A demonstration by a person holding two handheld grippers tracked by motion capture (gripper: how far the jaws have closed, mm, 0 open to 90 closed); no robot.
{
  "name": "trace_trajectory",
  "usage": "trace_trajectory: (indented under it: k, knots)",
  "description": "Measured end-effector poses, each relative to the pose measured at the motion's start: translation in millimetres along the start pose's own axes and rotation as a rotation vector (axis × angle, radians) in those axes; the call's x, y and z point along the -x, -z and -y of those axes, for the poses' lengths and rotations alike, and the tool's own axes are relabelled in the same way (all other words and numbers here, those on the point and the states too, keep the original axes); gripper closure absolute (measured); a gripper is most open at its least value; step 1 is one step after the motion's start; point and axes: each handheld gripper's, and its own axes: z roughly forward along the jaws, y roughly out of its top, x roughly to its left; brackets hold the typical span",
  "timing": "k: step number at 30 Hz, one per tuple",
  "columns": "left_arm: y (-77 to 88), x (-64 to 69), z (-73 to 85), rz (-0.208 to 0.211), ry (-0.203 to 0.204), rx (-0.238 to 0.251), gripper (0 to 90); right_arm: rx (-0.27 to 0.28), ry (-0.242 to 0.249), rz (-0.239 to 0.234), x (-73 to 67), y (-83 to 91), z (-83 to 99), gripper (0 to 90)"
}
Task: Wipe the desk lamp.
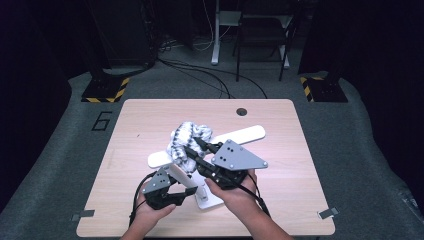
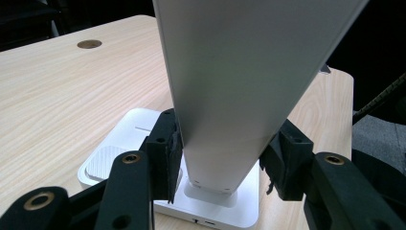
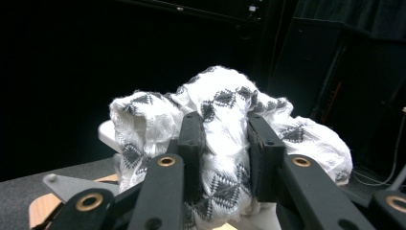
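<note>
Wooden table (image 1: 280,165): left claw (image 2: 222,160) clamps white lamp stem (image 2: 239,86); right claw (image 3: 224,153) clamps crumpled black-patterned white cloth (image 3: 225,105).

Overhead forward-down; two close jaw-mounted views

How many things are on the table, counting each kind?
White desk lamp: 1
White cloth with black pattern: 1
Hand-held grippers: 2, the left hand-held gripper and the right hand-held gripper
Total: 4
</note>
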Motion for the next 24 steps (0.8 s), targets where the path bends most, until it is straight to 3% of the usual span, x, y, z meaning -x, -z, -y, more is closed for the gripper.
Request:
trace_trajectory:
  k: [15, 20, 21, 24]
  knots:
    - [-0.1, 0.7, -0.4, 0.006, 0.015, 0.000, 52.9, -0.001, 0.013, -0.080, -29.1, -21.2, -4.5, 70.1]
    - [0.8, -0.4, -0.7, 0.005, -0.003, -0.013, 52.8, -0.009, 0.018, -0.097, -37.8, -27.1, -7.0, 70.0]
    - [-0.2, 1.3, -0.4, 0.009, 0.020, 0.004, 52.8, -0.012, 0.025, -0.101, -39.1, -27.8, -7.2, 70.0]
    - [0.6, 0.0, -0.5, 0.006, -0.001, -0.009, 52.8, -0.008, 0.058, -0.091, -41.2, -27.9, -6.0, 70.4]
